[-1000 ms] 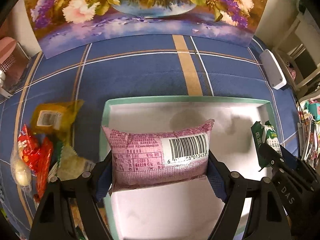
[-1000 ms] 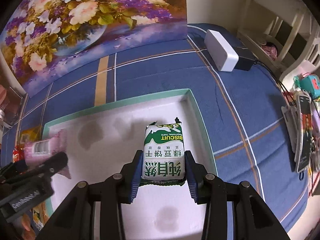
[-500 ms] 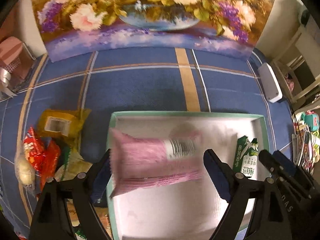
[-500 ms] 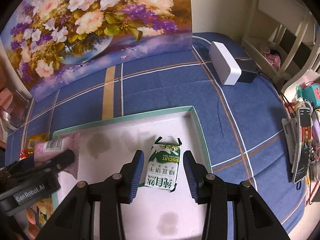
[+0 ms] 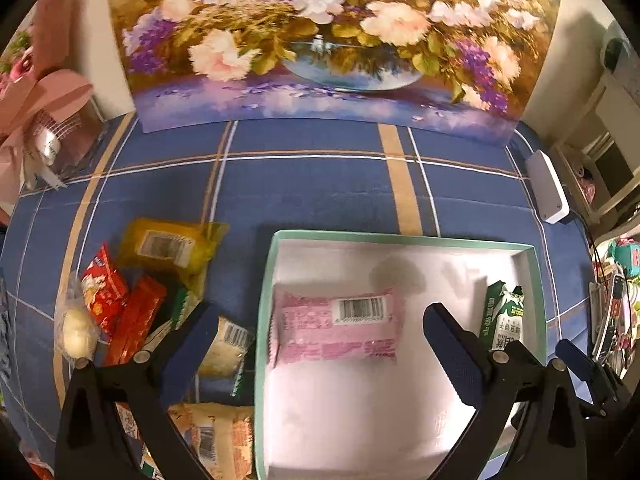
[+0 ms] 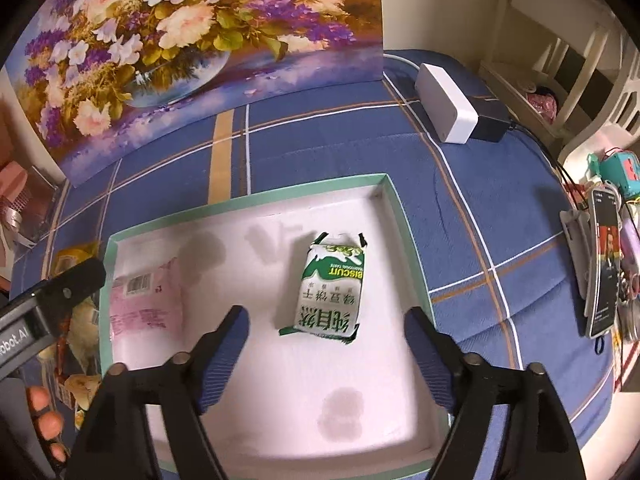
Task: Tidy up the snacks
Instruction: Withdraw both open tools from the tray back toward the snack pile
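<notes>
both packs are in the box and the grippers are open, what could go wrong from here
1. The left gripper, its jaws just opened, hangs over the pink pack; dropping back down could shove the pack.
2. The loose snack pile lies against the box's left wall, so reaching for it may knock that wall.
3. The right gripper, jaws just opened, straddles the green biscuit pack; a sideways exit might drag it.

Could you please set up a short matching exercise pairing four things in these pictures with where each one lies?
Things:
1. pink snack packet with a barcode
2. green and white biscuit packet
3. yellow snack bag
4. white rectangular box

Places:
A. on the blue cloth, left of the tray
B. right part of the tray
C. left part of the tray
D. on the blue cloth, beyond the tray's right corner

Pairs: 1-C, 2-B, 3-A, 4-D
</notes>
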{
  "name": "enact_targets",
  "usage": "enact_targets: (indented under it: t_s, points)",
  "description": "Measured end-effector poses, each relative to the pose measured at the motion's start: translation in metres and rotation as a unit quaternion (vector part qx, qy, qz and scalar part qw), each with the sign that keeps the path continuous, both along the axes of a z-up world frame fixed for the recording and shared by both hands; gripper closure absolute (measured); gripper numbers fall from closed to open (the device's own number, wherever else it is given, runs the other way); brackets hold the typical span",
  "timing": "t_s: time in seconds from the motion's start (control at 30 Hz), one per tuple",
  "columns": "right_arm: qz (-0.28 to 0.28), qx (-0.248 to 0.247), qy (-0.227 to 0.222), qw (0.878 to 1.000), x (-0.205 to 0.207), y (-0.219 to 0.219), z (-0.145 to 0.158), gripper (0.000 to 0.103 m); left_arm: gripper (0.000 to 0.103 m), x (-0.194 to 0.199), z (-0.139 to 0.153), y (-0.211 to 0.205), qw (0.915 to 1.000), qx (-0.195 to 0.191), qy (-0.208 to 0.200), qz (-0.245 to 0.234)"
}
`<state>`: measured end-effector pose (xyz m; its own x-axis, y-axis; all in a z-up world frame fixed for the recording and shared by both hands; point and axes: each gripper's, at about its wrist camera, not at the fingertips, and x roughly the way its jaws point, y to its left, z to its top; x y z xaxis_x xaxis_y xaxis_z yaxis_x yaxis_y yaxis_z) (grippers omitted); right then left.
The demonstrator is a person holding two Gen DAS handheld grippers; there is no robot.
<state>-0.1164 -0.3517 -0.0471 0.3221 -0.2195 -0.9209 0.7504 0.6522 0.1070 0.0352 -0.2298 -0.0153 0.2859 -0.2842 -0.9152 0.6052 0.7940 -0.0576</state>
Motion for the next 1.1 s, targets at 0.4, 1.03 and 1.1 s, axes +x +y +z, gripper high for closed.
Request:
enact_targets:
  t_s: [0.4,1.03,1.1]
  points:
    - [0.038,-0.024,-0.067,0.997,0.015,0.055,0.037,0.000,0.001,0.005,0.012,0.075,0.9978,-0.013,-0.019,0.062]
    - [0.064,-0.019,-0.095,0.993,0.037,0.146,0.053,0.000,0.001,0.010,0.026,0.180,0.9838,0.031,-0.077,0.159]
    - [0.066,-0.012,-0.098,0.993,0.040,0.153,0.053,0.000,0.001,0.014,0.022,0.191,0.9827,0.037,-0.061,0.171]
